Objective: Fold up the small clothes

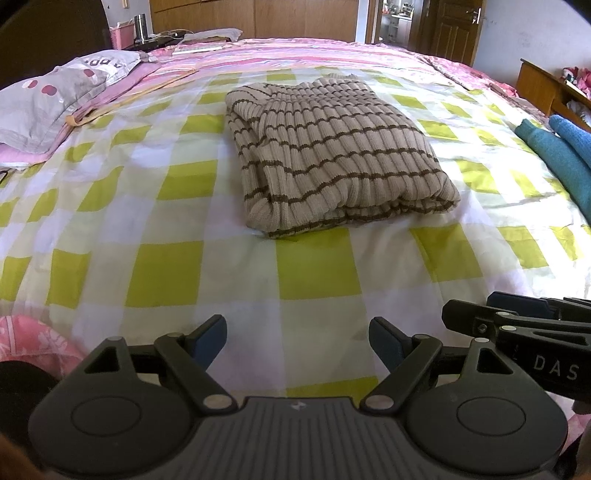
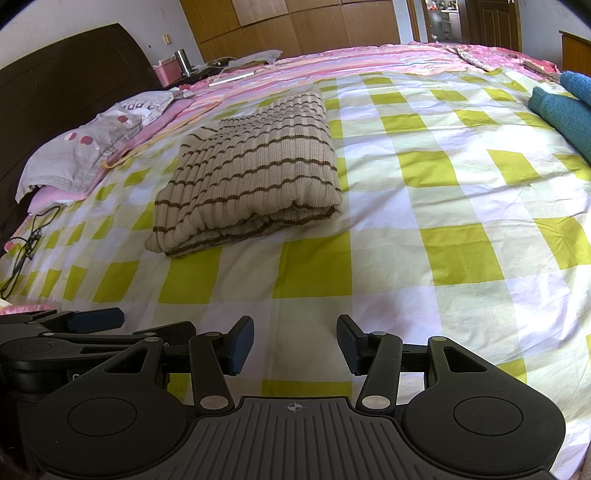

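Observation:
A beige ribbed sweater with thin brown stripes lies folded into a thick rectangle on the green-and-white checked bedsheet; it also shows in the right wrist view. My left gripper is open and empty, low over the sheet, well short of the sweater. My right gripper is open and empty too, beside the left one, with the sweater ahead to its left. The right gripper shows at the left view's right edge, and the left gripper shows at the right view's left edge.
A teal garment lies at the bed's right side, also in the right wrist view. A grey dotted pillow and a dark headboard are at the left. A black cable trails near the left edge. A steel flask stands on the nightstand.

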A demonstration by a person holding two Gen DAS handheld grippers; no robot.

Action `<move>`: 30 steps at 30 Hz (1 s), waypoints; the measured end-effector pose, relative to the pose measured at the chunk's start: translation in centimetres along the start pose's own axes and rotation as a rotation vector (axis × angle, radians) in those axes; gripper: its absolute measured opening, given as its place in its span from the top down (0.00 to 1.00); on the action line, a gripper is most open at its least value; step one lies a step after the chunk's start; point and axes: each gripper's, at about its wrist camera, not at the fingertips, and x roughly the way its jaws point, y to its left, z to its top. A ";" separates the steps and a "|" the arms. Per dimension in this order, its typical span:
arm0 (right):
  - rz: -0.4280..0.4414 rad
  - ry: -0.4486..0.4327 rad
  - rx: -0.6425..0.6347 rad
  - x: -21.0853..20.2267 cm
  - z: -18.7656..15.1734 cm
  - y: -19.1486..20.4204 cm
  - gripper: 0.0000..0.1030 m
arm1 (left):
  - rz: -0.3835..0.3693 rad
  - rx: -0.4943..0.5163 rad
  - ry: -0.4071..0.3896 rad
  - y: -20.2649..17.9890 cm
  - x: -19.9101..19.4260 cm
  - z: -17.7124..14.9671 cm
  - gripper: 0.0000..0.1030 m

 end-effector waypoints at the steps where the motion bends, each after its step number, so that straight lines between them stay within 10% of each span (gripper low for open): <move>1: 0.000 -0.001 0.000 0.0 0.0 0.0 0.52 | -0.001 -0.001 0.000 0.0 0.0 0.0 0.14; 30: 0.006 -0.011 0.011 -0.2 0.0 0.2 0.52 | 0.027 -0.004 -0.034 0.2 -0.3 0.1 0.06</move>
